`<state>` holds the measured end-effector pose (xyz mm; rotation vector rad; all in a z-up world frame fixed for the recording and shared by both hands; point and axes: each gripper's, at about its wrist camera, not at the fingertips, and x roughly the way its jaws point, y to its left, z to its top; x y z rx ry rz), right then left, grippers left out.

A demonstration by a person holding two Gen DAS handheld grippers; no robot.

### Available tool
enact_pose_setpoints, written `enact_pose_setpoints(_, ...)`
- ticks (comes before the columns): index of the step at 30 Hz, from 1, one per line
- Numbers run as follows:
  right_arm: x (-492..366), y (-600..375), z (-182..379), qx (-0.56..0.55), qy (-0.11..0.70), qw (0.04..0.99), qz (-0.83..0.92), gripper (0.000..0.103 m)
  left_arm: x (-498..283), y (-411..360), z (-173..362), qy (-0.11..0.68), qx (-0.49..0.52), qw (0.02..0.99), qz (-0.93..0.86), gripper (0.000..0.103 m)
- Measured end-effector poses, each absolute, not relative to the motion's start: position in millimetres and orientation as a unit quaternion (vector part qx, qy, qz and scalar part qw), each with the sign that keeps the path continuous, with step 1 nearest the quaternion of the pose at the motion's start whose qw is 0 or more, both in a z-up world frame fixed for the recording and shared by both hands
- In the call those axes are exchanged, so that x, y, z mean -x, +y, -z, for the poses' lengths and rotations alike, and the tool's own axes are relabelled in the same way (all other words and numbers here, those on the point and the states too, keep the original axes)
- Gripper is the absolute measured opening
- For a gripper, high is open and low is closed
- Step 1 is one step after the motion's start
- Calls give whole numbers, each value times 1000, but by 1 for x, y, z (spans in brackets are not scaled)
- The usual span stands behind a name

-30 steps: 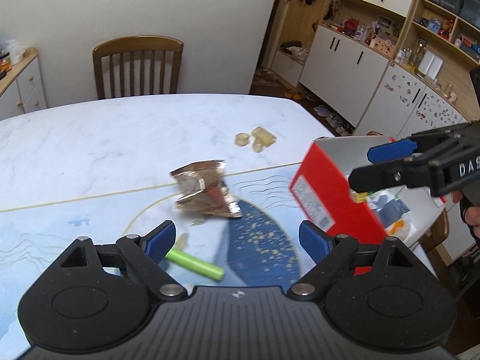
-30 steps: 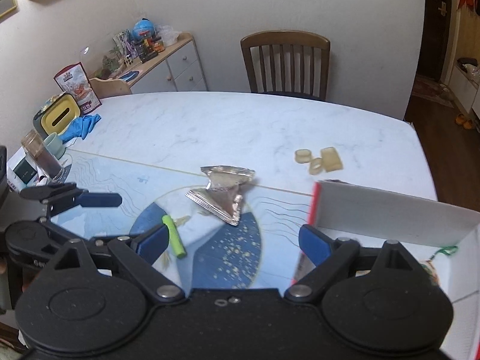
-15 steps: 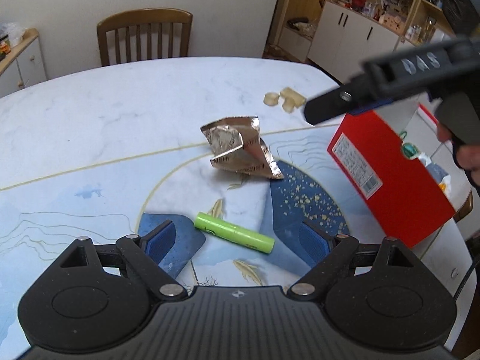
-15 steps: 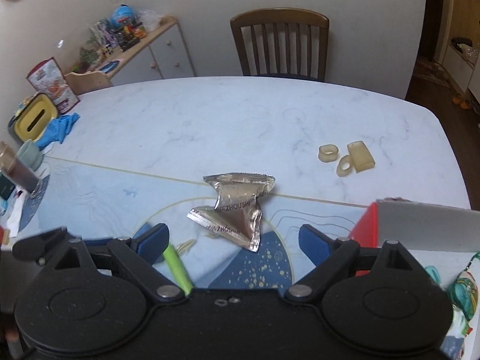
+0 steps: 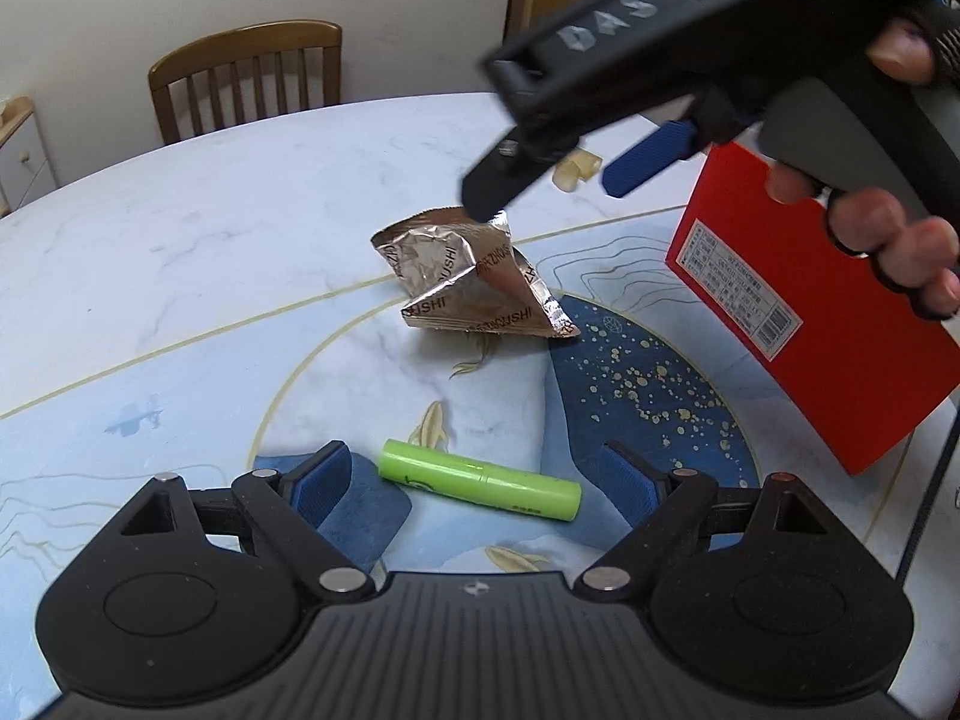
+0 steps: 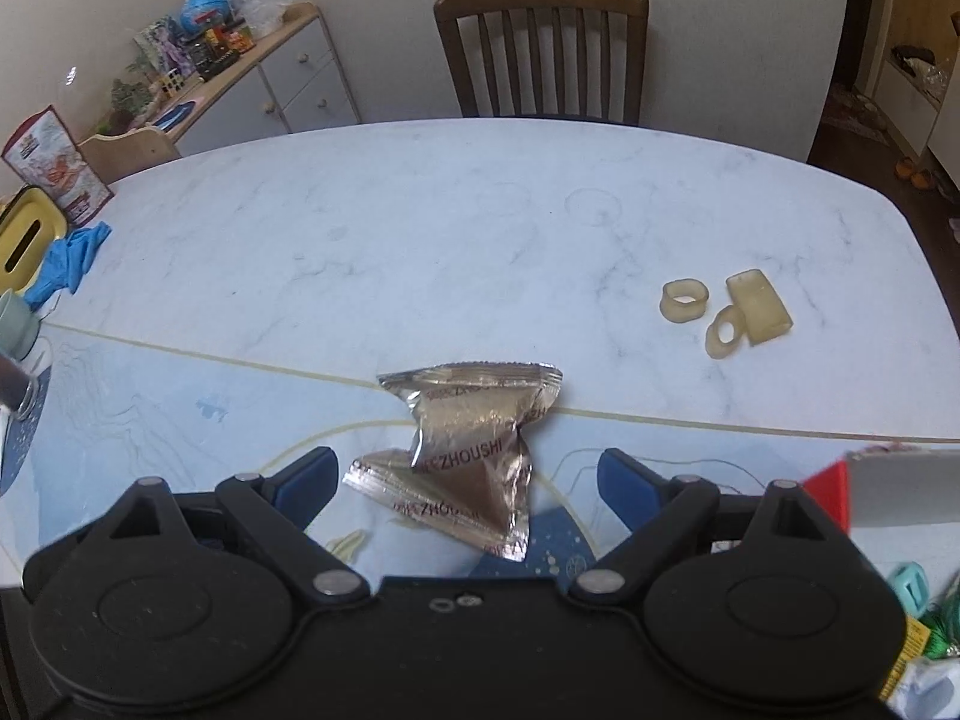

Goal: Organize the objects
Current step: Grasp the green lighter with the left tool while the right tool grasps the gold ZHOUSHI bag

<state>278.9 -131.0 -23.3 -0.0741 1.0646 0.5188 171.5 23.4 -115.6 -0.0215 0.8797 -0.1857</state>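
Table [image 5: 180, 252] with a marbled white top and a blue printed area, seen from both wrist cameras. Left wrist view: the left gripper [image 5: 474, 477] fills the bottom of the frame, its blue-padded jaws spread wide with nothing between the pads. A lime-green cylindrical tube [image 5: 480, 479] lies on the table in the lower centre, in line with the gap between the pads but touching neither. At mid-frame a crumpled silver foil packet [image 5: 468, 276] rests on the table, printed with dark lettering. A red box [image 5: 840, 336] stands tilted at the right edge of the frame, a white label on its near face. The right gripper [image 5: 552, 177] enters from the upper right, held by a hand [image 5: 888, 240] whose fingers wrap the grip; one black finger tip overlaps the packet's top edge in the picture, and whether it touches cannot be told. Small beige pieces [image 5: 576, 171] lie behind it.

Right wrist view: the right gripper [image 6: 465, 480] occupies the bottom of the frame, jaws apart, the foil packet [image 6: 462, 462] lying on the table in line with the gap, clear of both pads. Three beige rubbery pieces [image 6: 726, 312], two rings and a block, sit together at centre right. A wooden chair [image 6: 540, 54] stands at the table's far side, top centre. The red box's corner [image 6: 831, 495] shows at the right edge.
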Motion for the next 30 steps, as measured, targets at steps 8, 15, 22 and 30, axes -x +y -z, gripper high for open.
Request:
enact_pose_setpoints(8,-296,-113,41,36,516,821,-242,93,-178,23,132,432,-9,896,102,90)
enact_pose_setpoints(15,-308,-105,59,34,534,811,-234,93,-180,20,136,425,-29,899,106,90)
enact_pose_setpoints(22,-311,-98,73,45,546,803,-234,92,-175,15,139,414,-50,902,108,90)
enact_pose_setpoints(30,-313,-97,81,48,552,799,-234,85,-178,15,141,405,-45,907,102,88)
